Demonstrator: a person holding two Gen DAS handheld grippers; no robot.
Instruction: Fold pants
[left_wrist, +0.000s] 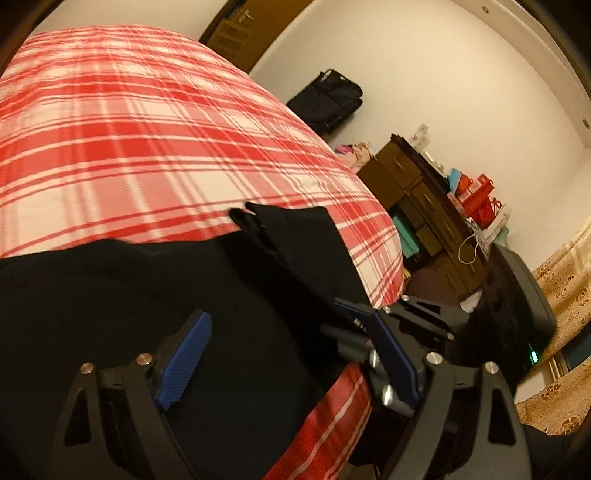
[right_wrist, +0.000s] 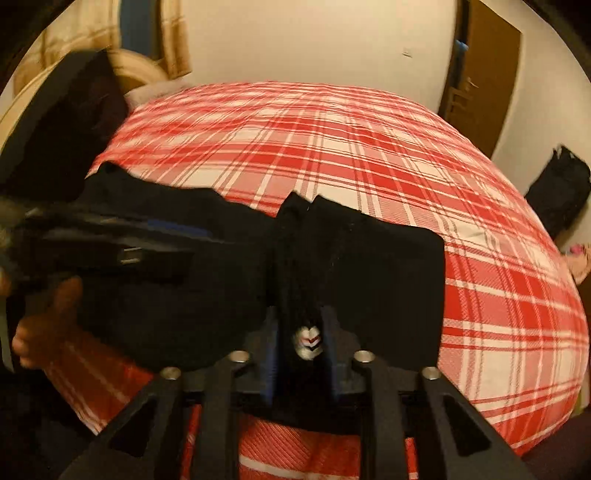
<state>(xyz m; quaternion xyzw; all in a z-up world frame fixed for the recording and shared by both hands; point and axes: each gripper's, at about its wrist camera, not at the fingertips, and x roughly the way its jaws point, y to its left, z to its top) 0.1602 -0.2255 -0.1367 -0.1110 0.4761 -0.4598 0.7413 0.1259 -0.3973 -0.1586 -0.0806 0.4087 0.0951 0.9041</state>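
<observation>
Black pants (right_wrist: 388, 273) on plaid bed (right_wrist: 332, 140) (dresser (left_wrist: 424, 206) beyond)

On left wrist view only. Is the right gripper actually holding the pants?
Observer: Yes. The right gripper is shut on a bunched fold of the black pants.
Operator: Which part of them?
Observer: Cannot tell, but a white and red tag sits in its grip.
Operator: Anything else I lack?
Observer: A hand shows at the left edge, blurred.
</observation>
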